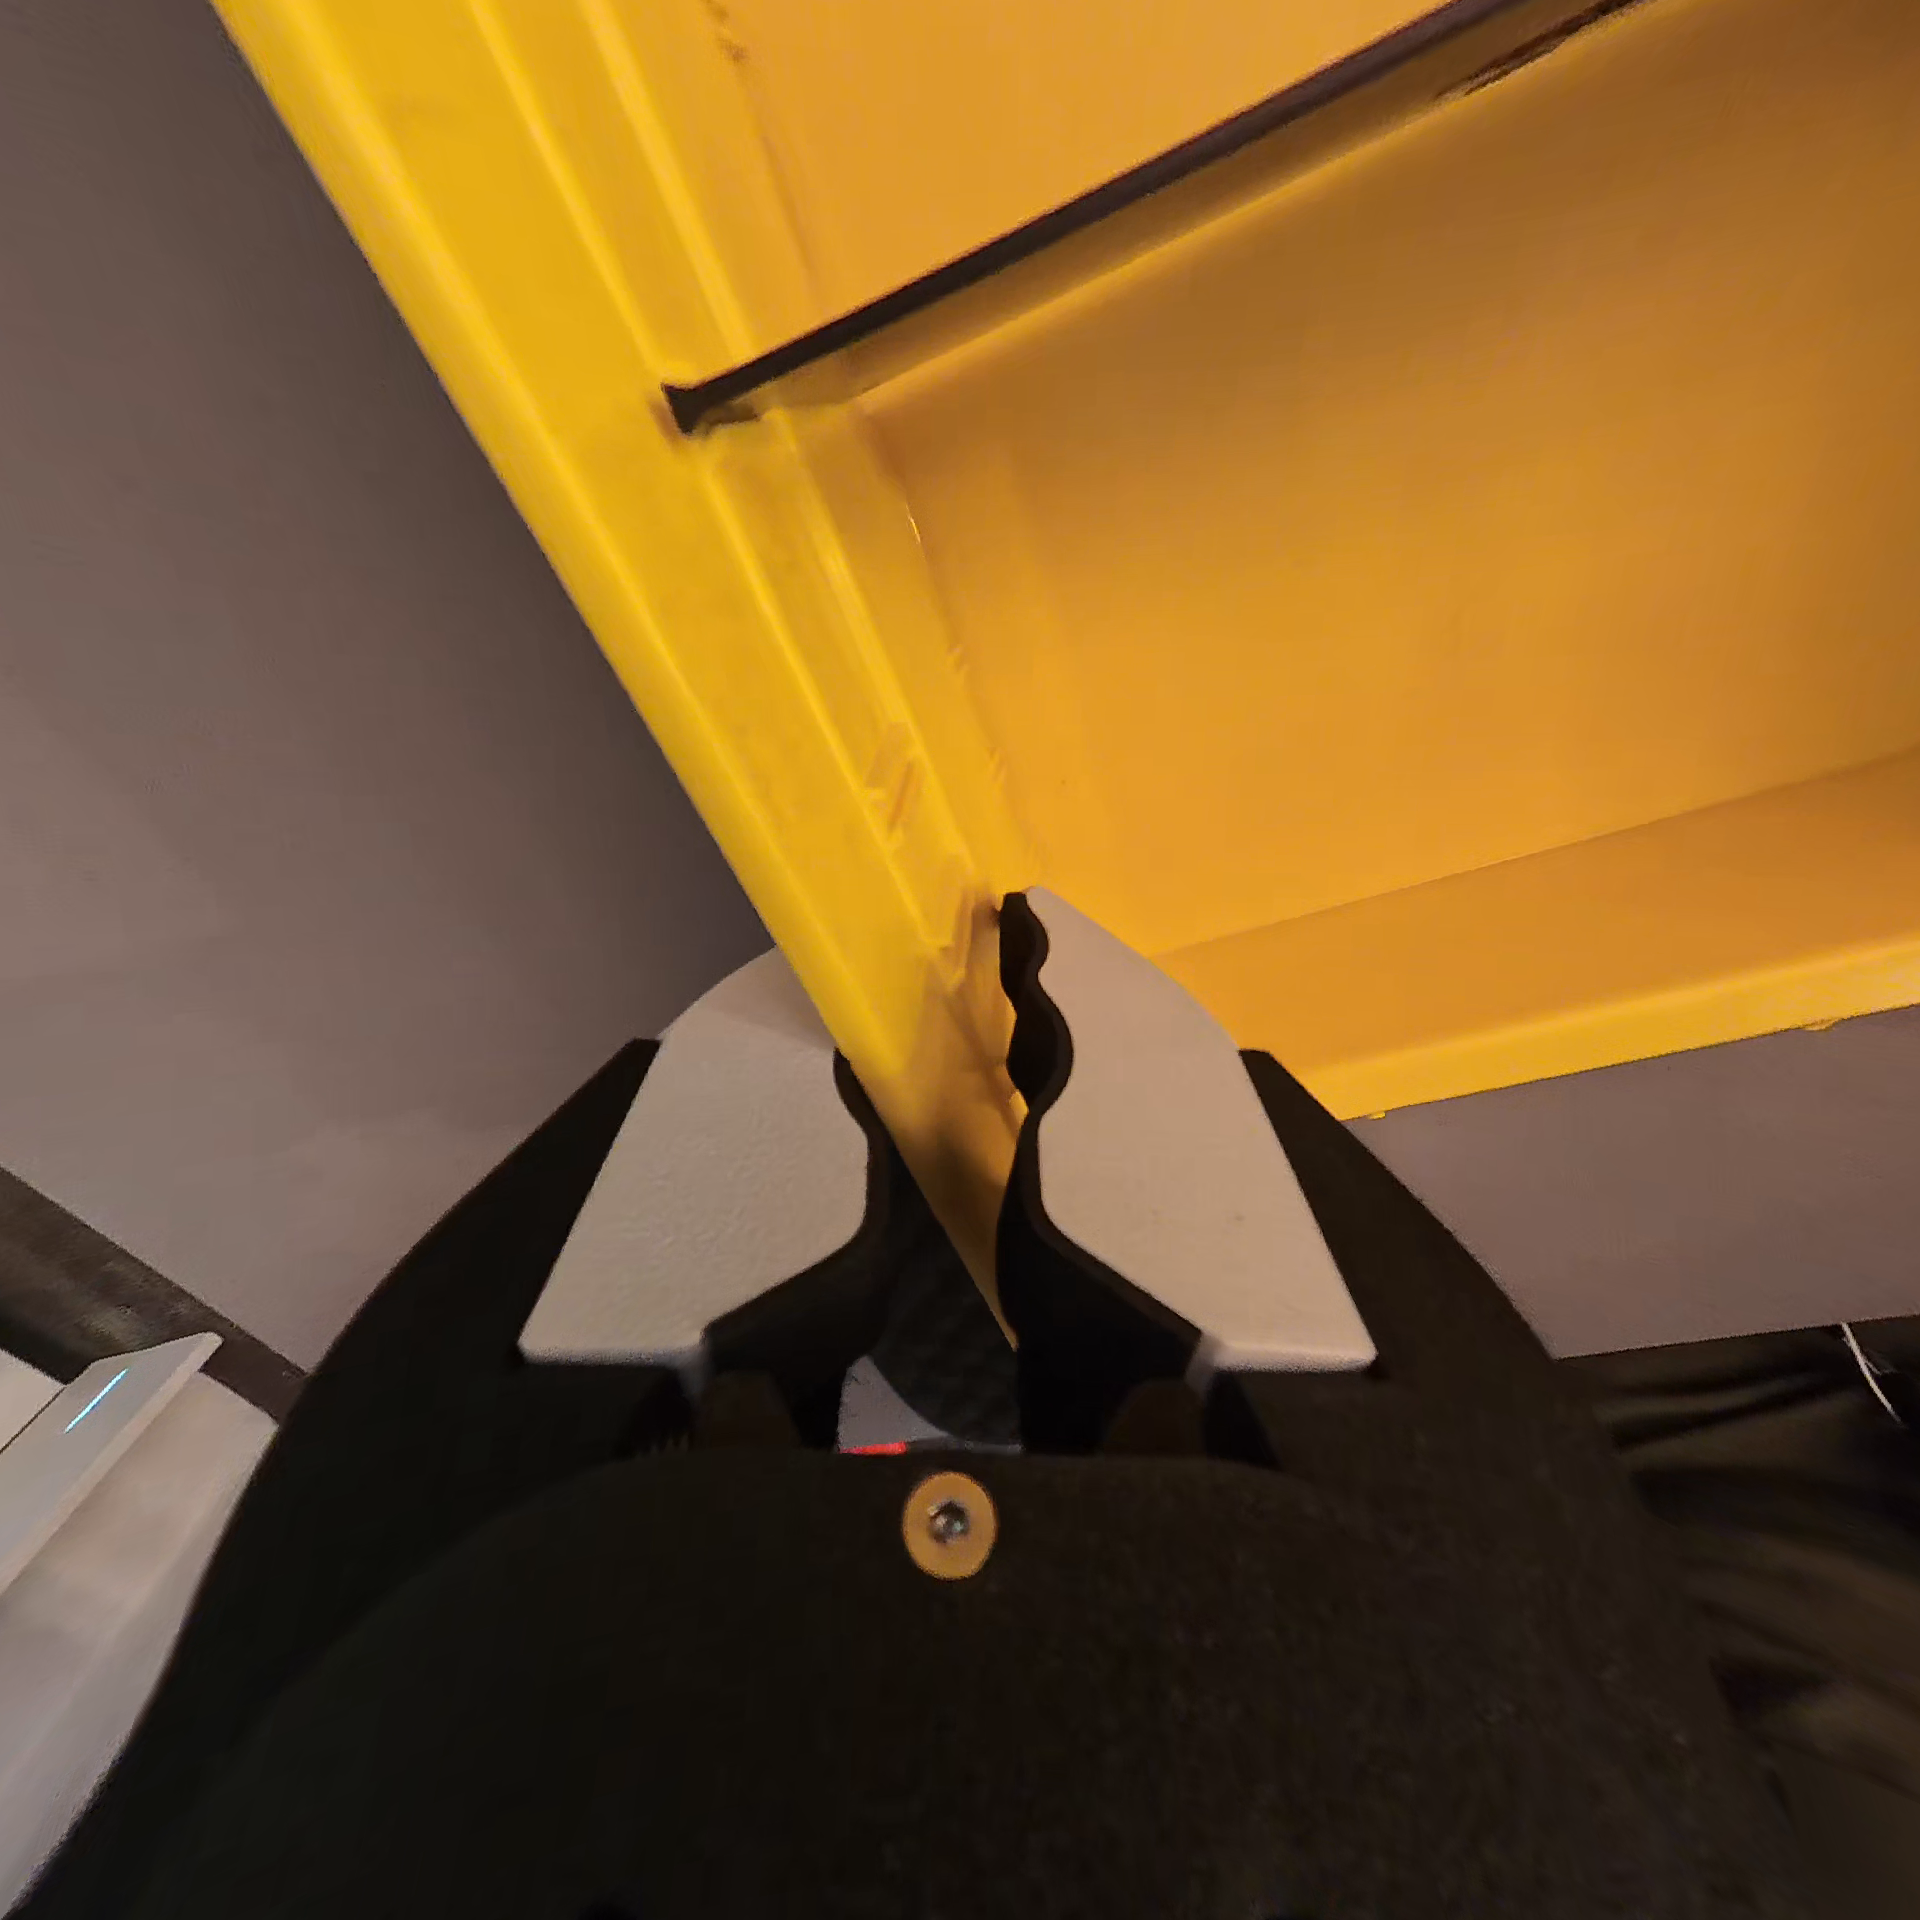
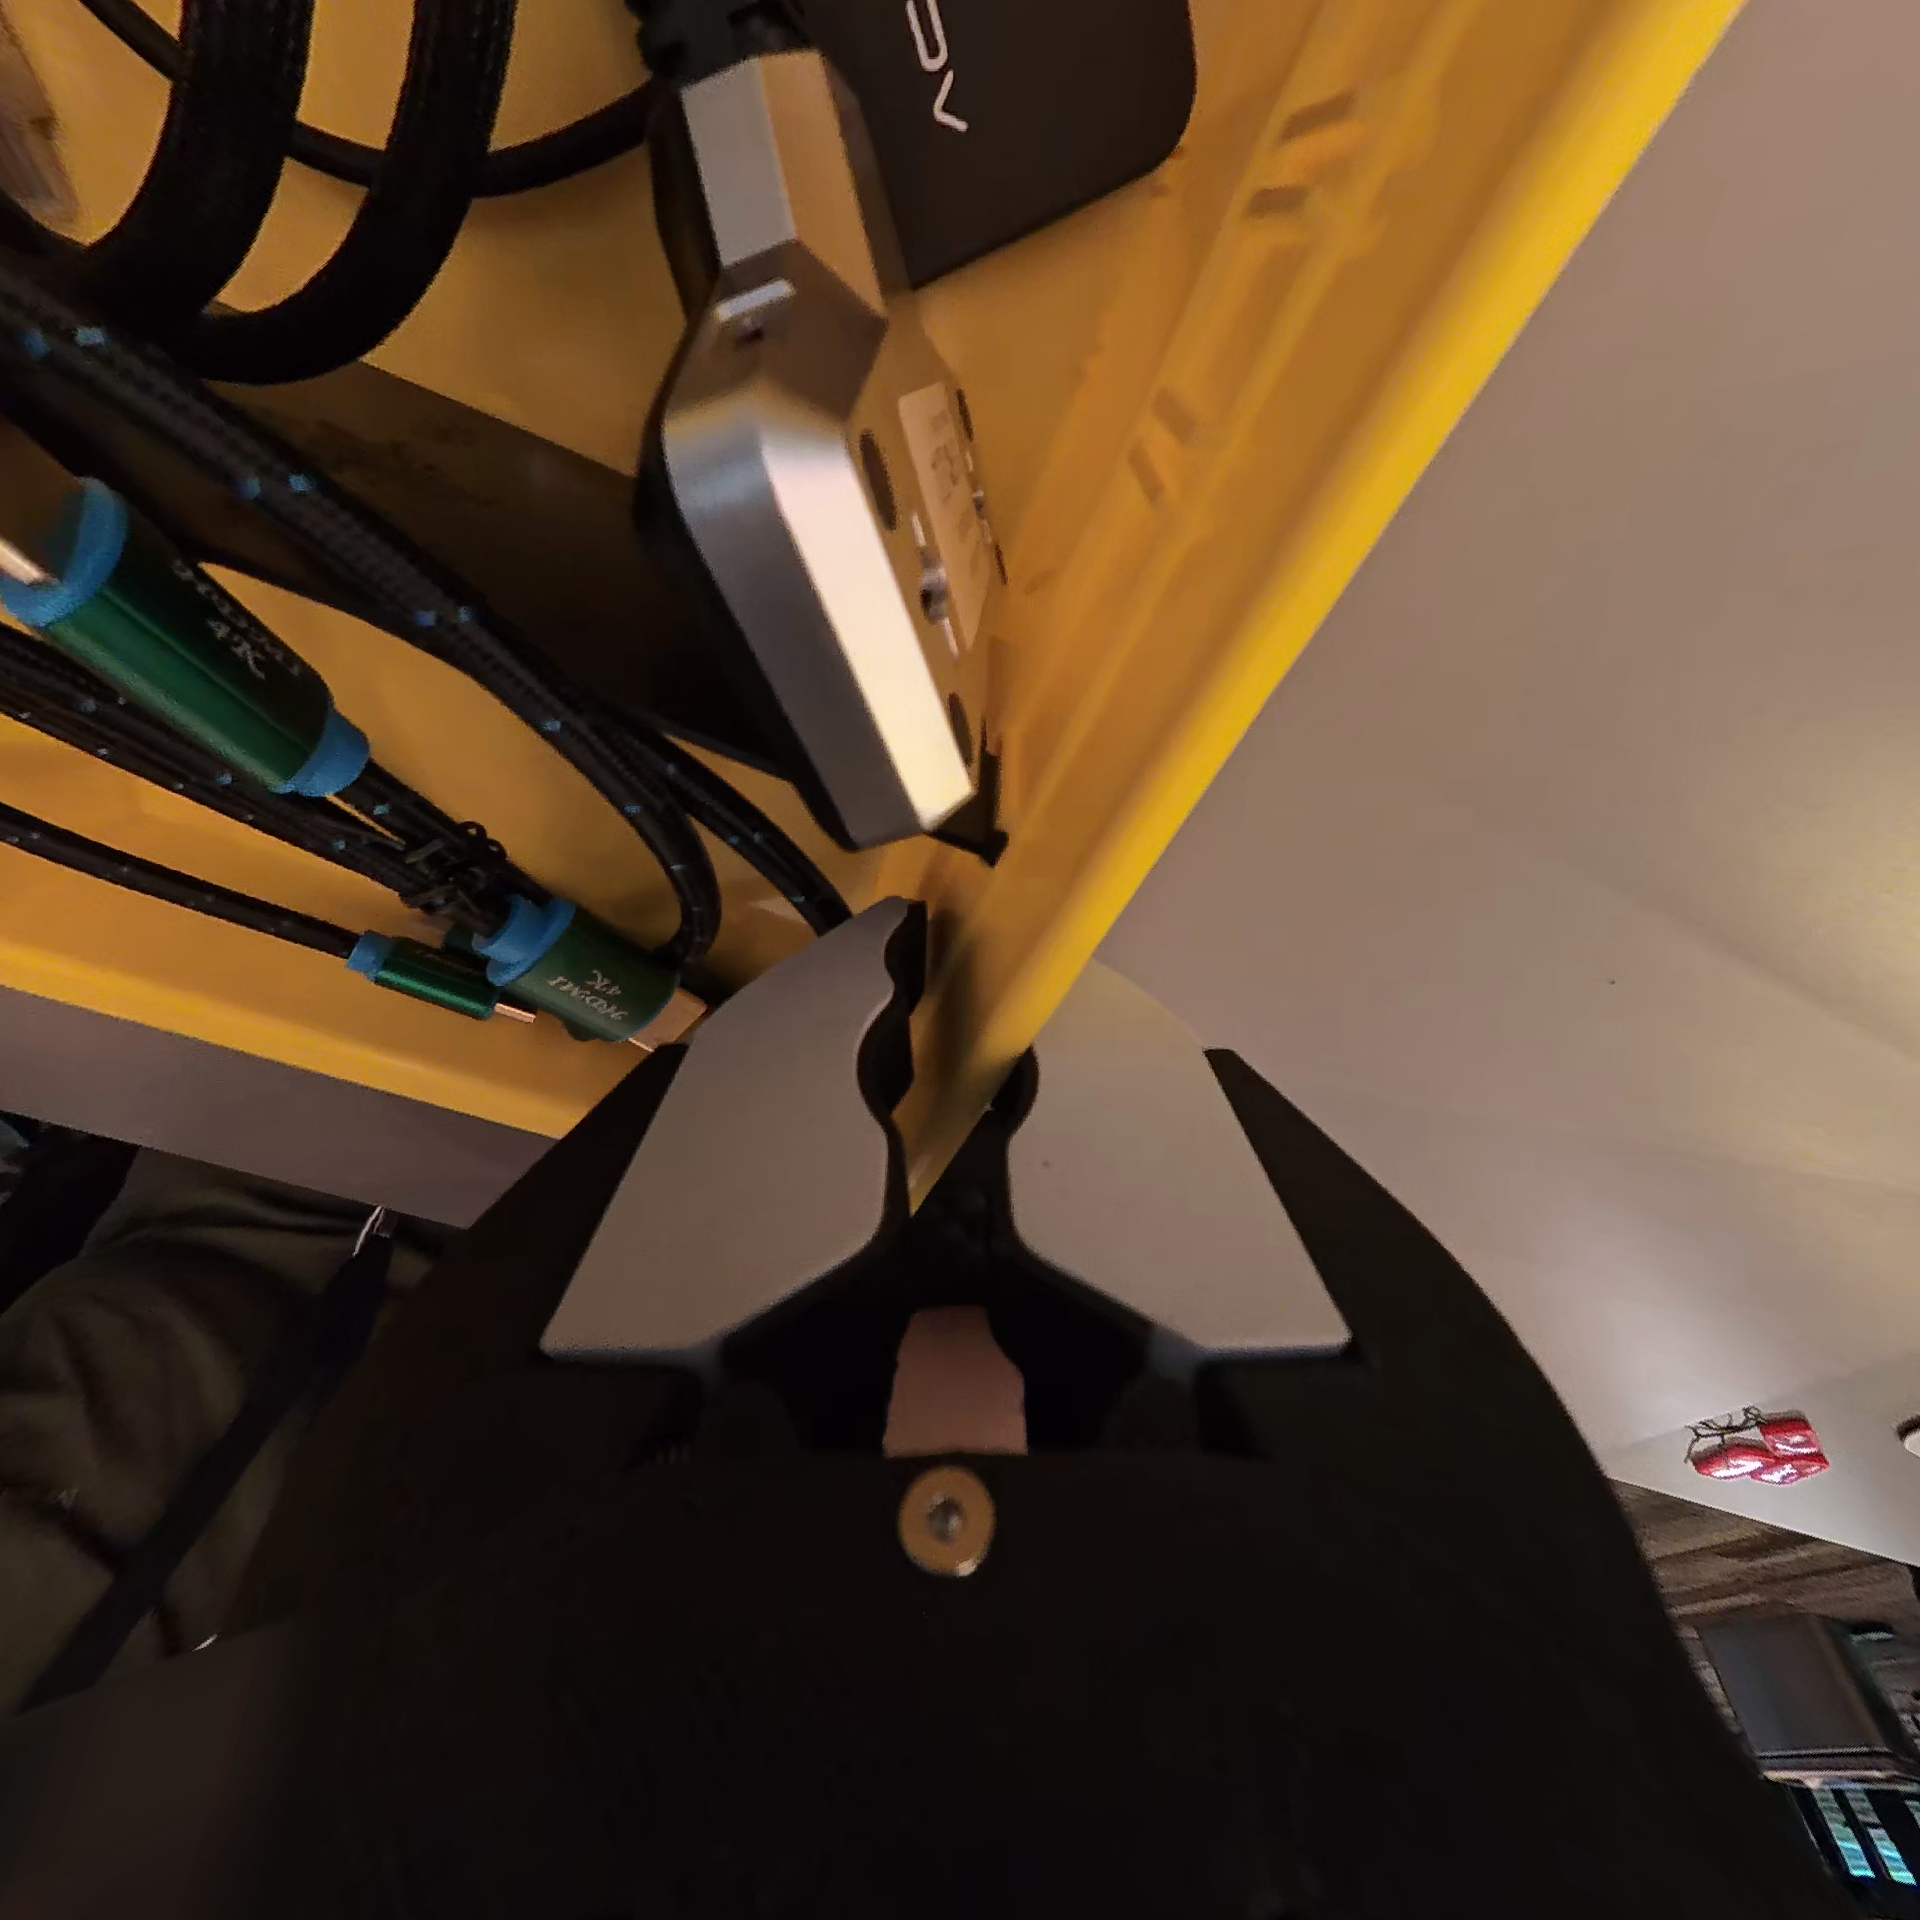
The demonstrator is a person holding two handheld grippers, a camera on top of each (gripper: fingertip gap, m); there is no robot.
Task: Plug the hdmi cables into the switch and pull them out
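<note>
Both grippers, left [image 1: 961, 997] and right [image 2: 961, 997], tilted, each clamp the yellow bin [image 1: 1351, 623] wall

Yellow plastic tray [image 2: 1226, 540], seen tilted, serves as the carrier. One compartment [image 1: 1351, 582] is seen bare, bounded by a dark divider slot [image 1: 1039, 249]. Contained elsewhere: silver switch [image 2: 831, 582] resting against the rim; black box [image 2: 1039, 125] beside it; braided black cables [image 2: 260, 208]; green HDMI plugs [image 2: 197, 665] with blue collars.
</note>
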